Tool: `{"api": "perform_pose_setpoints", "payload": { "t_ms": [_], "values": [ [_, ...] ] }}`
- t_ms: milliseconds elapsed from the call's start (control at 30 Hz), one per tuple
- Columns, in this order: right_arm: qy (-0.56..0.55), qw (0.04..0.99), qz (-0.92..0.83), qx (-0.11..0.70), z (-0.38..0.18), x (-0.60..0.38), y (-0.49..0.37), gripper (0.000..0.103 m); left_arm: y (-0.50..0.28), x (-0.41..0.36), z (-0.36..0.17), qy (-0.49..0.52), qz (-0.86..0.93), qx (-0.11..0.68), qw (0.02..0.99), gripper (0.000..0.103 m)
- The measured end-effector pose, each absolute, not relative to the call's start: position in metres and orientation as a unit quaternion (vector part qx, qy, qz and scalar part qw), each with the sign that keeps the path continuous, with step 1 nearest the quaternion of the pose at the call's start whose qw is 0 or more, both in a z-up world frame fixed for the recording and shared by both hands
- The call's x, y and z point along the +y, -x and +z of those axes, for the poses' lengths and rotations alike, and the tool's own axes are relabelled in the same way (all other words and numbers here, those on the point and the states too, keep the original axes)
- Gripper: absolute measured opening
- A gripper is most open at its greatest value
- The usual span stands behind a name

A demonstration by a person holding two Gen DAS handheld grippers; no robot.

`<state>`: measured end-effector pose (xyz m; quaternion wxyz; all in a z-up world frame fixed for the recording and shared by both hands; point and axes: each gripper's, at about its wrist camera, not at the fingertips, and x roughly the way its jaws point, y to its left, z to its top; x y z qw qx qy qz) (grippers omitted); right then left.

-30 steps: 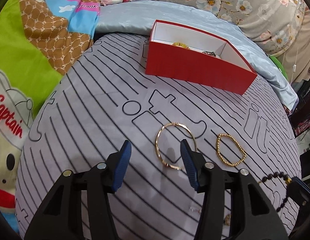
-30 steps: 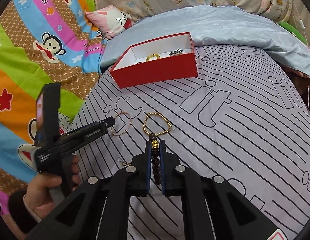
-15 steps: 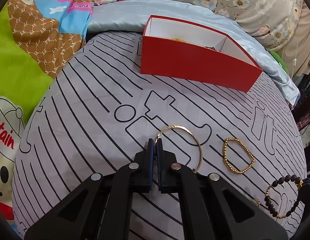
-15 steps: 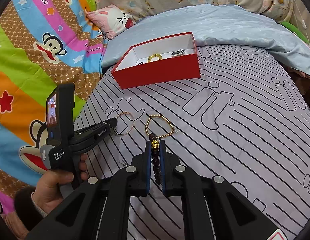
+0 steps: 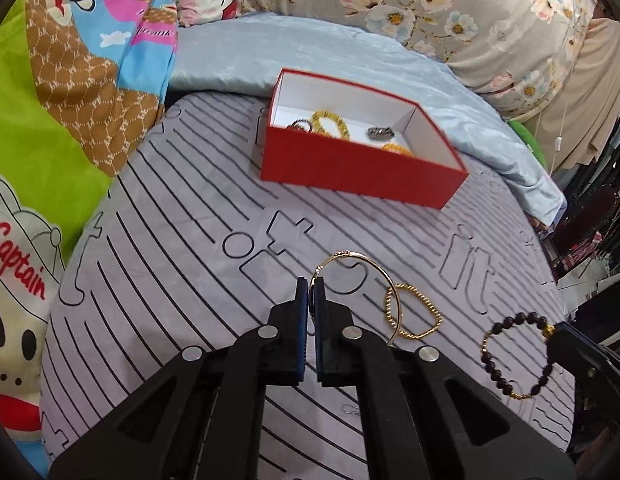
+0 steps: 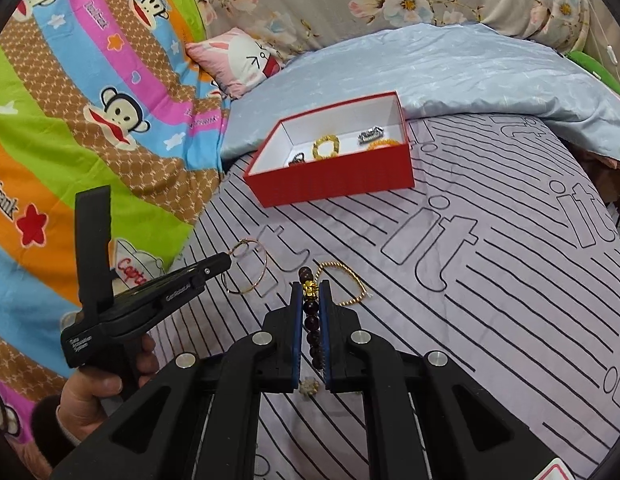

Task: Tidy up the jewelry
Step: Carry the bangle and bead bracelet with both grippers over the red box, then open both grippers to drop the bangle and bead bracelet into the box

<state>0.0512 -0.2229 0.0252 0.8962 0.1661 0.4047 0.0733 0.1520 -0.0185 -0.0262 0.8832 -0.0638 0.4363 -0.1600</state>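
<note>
Bed, soft surface: a pale grey sheet [image 5: 182, 264] printed with thin black lines and outlined letters, drawn fairly smooth. To your left lies a bright cartoon quilt [image 6: 70, 128], quilted and matte; behind, a glossy light-blue cover [image 6: 450, 68] and a grey floral cushion [image 5: 450, 12].

Item 1. Box [image 5: 362, 176]: rectangular card, red outside, white inside, lid off, resting on the sheet near the blue cover. It holds several pieces: a chunky gold bracelet [image 6: 327, 146], a small silver metal piece [image 6: 372, 135], an orange-gold piece partly hidden by the near wall, and a small dark piece at the left end.

Item 2. Bangle [image 5: 370, 276]: thin, smooth gold wire, a round hoop. Your left gripper [image 5: 311, 286] has its blue pads pinched together on the hoop's rim, and the hoop stands tilted up from the sheet.

Item 3. Chain [image 5: 414, 312]: gold, twisted or finely beaded, lying flat in a rough heart-like loop just beside the bangle.

Item 4. Beads [image 5: 510, 356]: round, dark, glossy, strung with one gold charm. Your right gripper [image 6: 311, 294] stands narrow, clamped on this strand near the charm; the rest of the loop lies on the sheet.

Item 5. A tiny pale trinket [image 6: 309, 386] lies on the sheet under the right gripper; its form is too small to tell.
</note>
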Motion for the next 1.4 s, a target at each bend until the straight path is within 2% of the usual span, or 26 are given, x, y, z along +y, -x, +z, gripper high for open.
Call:
{"api": "perform_pose_setpoints", "payload": {
  "t_ms": [300,600,900,1200,1233,1300,1367,1400],
  "values": [
    [-0.123,0.919,0.061,0.369,0.055,-0.232,-0.087,0.007,-0.169,-0.029,0.023,0.06,-0.19,0.392,0.898,0.002],
    [-0.102,0.936,0.061,0.331,0.079,-0.243,-0.179,0.007,-0.238,-0.051,0.044,0.042,-0.184,0.357,0.915,0.002],
    [-0.13,0.922,0.076,0.357,0.046,-0.241,-0.255,0.007,-0.305,-0.074,0.019,0.045,-0.185,0.379,0.906,0.002],
    [-0.147,0.902,0.077,0.398,-0.003,-0.244,-0.284,0.008,-0.334,-0.087,-0.02,0.034,-0.184,0.408,0.894,0.003],
    [-0.14,0.901,0.074,0.404,-0.007,-0.243,-0.286,0.008,-0.336,-0.087,-0.023,0.037,-0.186,0.411,0.892,0.005],
    [-0.12,0.907,0.051,0.401,-0.01,-0.243,-0.283,0.015,-0.337,-0.086,-0.027,0.042,-0.184,0.412,0.891,0.006],
    [-0.118,0.911,0.041,0.394,-0.008,-0.246,-0.277,0.023,-0.335,-0.084,-0.026,0.037,-0.177,0.405,0.896,0.025],
    [-0.123,0.912,0.038,0.39,-0.005,-0.249,-0.274,0.027,-0.332,-0.082,-0.023,0.035,-0.173,0.399,0.9,0.03]
  ]
}}
